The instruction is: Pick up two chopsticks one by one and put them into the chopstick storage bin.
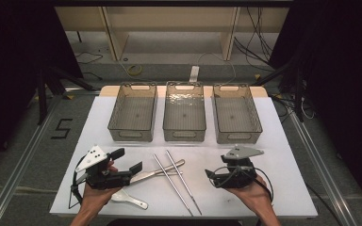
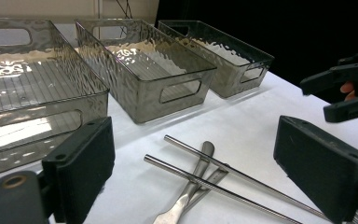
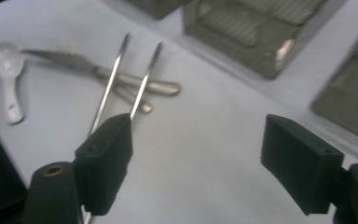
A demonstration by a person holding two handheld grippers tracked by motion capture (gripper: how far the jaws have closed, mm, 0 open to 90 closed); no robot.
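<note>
Left gripper (image 1: 126, 161) near front edge of white table (image 1: 283, 155), in person's hand (image 1: 94, 190) — jaws wide apart, nothing between. Right gripper (image 3: 196, 163) at other side, jaws wide apart too, nothing held. White spoon (image 1: 128, 199) lies just beside left hand. Between grippers: two metal sticks (image 1: 176, 181) side by side, crossing over metal knife (image 1: 158, 172). Farther back — three see-through bins (image 1: 184, 112) in row, apart from cutlery.
</note>
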